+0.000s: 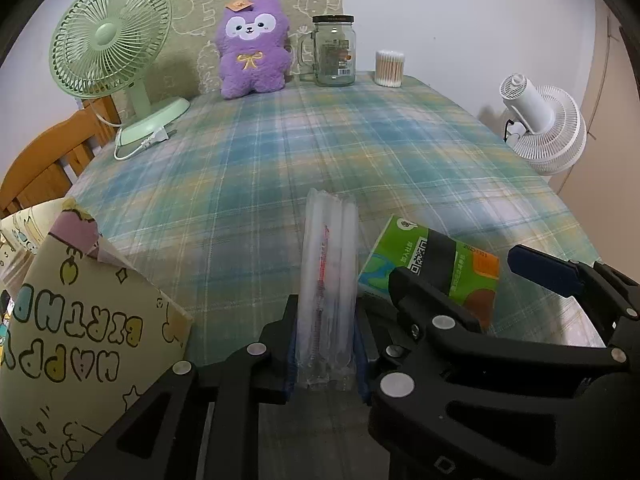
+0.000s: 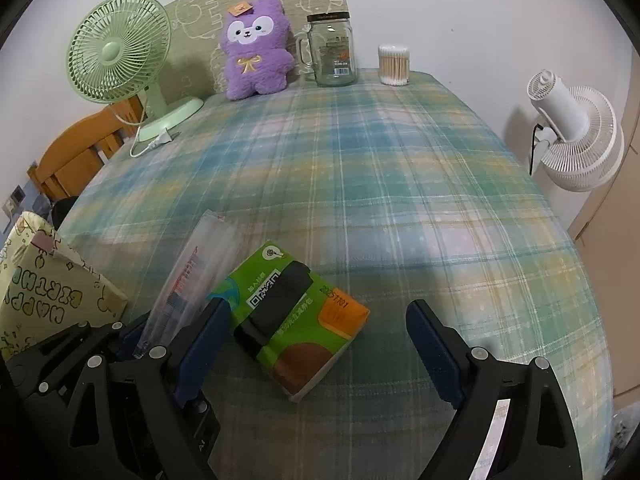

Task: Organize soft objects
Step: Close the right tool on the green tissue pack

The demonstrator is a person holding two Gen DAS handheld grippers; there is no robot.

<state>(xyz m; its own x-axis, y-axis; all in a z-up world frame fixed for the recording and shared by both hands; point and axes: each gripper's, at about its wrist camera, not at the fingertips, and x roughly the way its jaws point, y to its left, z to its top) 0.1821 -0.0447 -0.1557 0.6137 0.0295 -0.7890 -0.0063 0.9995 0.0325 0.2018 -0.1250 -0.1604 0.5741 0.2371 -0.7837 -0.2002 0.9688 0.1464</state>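
Clear plastic packet of white sticks (image 1: 328, 292), clamped upright in left tool (image 1: 326, 344); right tool (image 2: 316, 344) spread wide, empty, straddling green tissue pack (image 2: 292, 316) lying on plaid-clothed surface (image 2: 400, 184). Left: cream printed gift bag (image 1: 80, 320). Far edge: purple plush bear (image 2: 256, 52), glass handled jar (image 2: 332, 52).

The cream gift bag (image 1: 92, 320) carried bubble letters, upside down, reading "HAPPY BIRTH", the rest cut off; the green tissue pack (image 2: 296, 316) bore a QR code and the date-like number "20251101"; its other print was illegible.
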